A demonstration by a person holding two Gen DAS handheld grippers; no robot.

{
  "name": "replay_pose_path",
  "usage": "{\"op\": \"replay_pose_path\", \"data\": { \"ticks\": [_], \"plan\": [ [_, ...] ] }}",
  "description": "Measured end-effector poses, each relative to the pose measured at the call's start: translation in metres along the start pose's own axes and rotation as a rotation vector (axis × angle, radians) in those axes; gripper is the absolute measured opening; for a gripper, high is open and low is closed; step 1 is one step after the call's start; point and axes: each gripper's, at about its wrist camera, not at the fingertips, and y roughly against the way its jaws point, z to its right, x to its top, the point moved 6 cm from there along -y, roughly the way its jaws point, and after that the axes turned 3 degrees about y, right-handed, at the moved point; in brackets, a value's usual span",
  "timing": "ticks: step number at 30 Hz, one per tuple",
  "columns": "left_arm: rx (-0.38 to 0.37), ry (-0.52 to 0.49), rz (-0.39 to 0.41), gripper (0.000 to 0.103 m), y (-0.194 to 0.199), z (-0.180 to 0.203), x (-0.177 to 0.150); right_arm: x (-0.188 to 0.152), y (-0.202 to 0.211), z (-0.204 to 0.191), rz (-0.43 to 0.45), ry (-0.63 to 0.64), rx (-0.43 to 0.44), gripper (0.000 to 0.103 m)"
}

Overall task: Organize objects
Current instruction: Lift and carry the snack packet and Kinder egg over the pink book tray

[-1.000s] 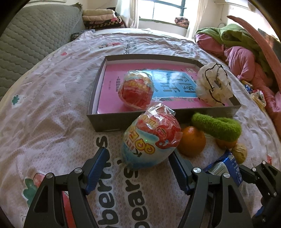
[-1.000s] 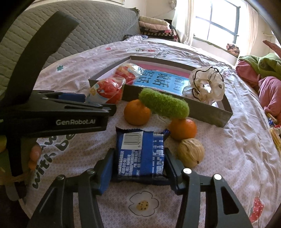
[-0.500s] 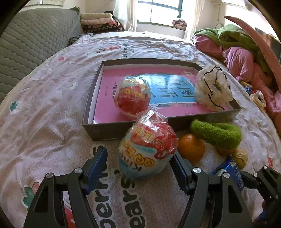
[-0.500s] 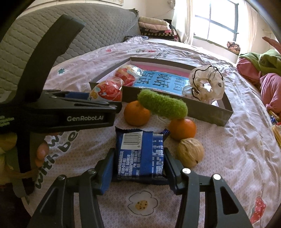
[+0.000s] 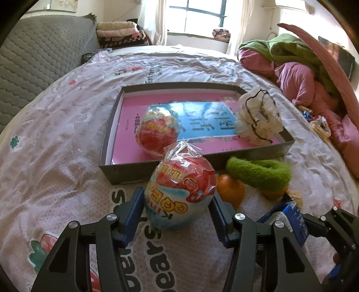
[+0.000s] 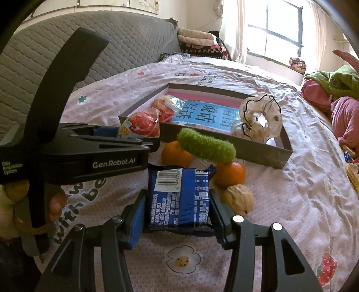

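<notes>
Left fingers (image 5: 136, 211) clamp wrapped egg (image 5: 180, 198); right fingers (image 6: 136, 215) clamp blue packet (image 6: 179, 200). Lift egg clear of tray (image 5: 125, 171) wall, set beside second egg (image 5: 158, 133); avoid crushing.

Bright daylight from blown-out window (image 5: 203, 13) at rear, glare on bedsheet (image 6: 235, 76), strong fisheye curvature, black vignette corners, slight motion blur lower right in left-wrist view.

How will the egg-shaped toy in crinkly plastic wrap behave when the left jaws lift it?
The wrapped egg toy may slip, since its film looks glossy and loose. Its rounded shape would probably roll if released on the bedsheet. It seems stiff: no denting shows between the jaws.
</notes>
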Motion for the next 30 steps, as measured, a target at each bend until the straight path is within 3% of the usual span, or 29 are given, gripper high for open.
{"op": "replay_pose_path", "data": {
  "ticks": [30],
  "plan": [
    [0.008,0.018,0.09,0.058,0.05,-0.005,0.022,0.042,0.043,0.023,0.117,-0.023,-0.045,0.052]
  ]
}}
